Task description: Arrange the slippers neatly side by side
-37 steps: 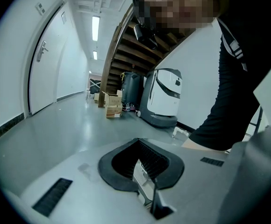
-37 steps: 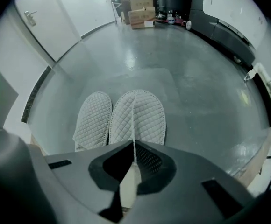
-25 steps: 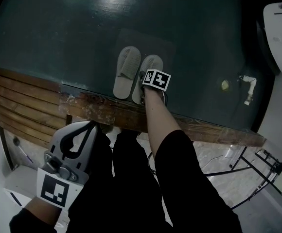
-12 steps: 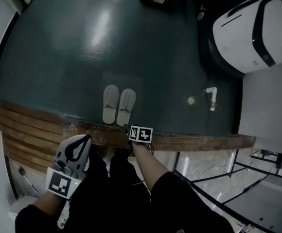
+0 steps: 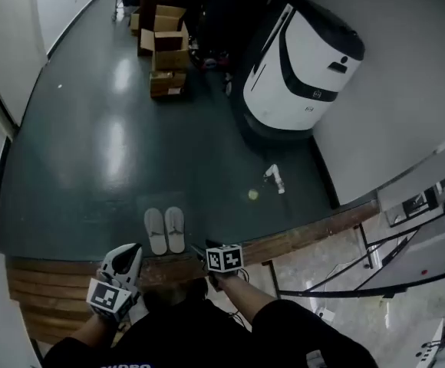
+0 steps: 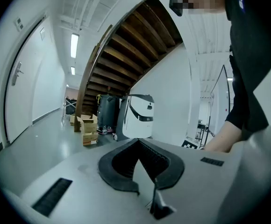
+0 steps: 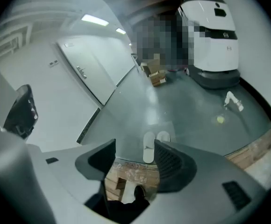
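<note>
Pair of slippers [image 5: 165, 230] lying side by side, touching, on dark green floor [image 5: 92, 167], just past edge of wooden step [image 5: 54, 282]. Jaws of left gripper [image 6: 138, 146] pressed together, nothing between, pointed along corridor toward white machine [image 6: 140, 115]. Jaws of right gripper [image 7: 133, 160] apart, empty, high over the floor; slippers visible through the gap. Both grippers close to body, well apart from slippers. Cardboard boxes [image 5: 165, 52] far along floor; small yellow item [image 5: 253, 195] right of slippers

The person wears a black short-sleeved shirt [image 5: 207, 336].
</note>
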